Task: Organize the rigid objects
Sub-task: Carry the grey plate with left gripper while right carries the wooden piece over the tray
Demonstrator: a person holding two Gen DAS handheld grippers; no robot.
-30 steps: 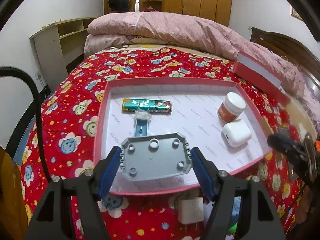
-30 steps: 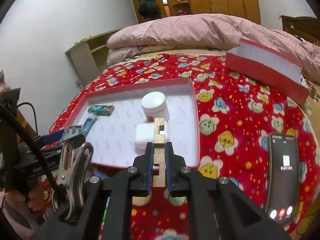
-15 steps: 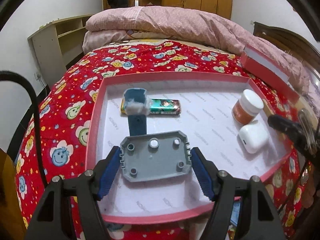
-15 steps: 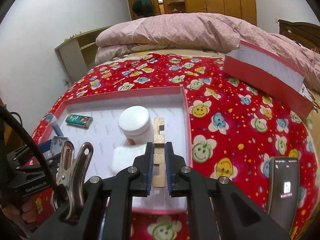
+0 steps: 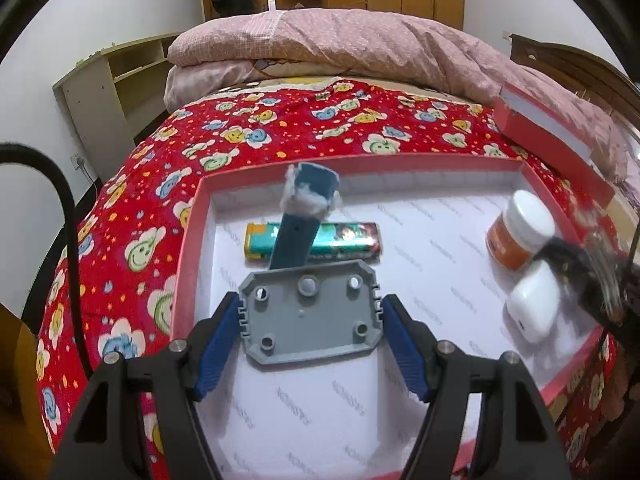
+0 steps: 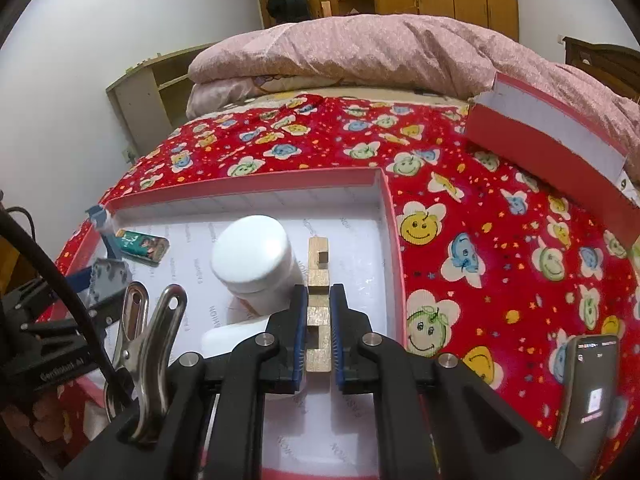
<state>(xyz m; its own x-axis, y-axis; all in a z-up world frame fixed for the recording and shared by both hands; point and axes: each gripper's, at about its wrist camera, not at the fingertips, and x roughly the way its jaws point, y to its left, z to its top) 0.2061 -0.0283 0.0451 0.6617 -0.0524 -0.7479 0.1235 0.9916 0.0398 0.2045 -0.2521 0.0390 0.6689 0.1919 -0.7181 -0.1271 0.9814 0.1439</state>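
The shallow red cardboard tray with white lining [image 5: 188,240] sat on the red smiley-flower bedspread [image 5: 132,184], which was the biggest thing in view. Over the tray's near-left area, your left gripper [image 5: 308,316] clamped a flat grey plastic plate with round holes [image 5: 308,316], a blue stem with white fluff [image 5: 300,220] rising behind it. Over the tray's right side, your right gripper [image 6: 318,320] pinched a notched gold metal bar [image 6: 318,276]. Inside the tray lay a white-lidded orange jar [image 5: 516,228], a white earbud case [image 5: 532,308] just beside it, and a green lighter [image 5: 344,236] at the left.
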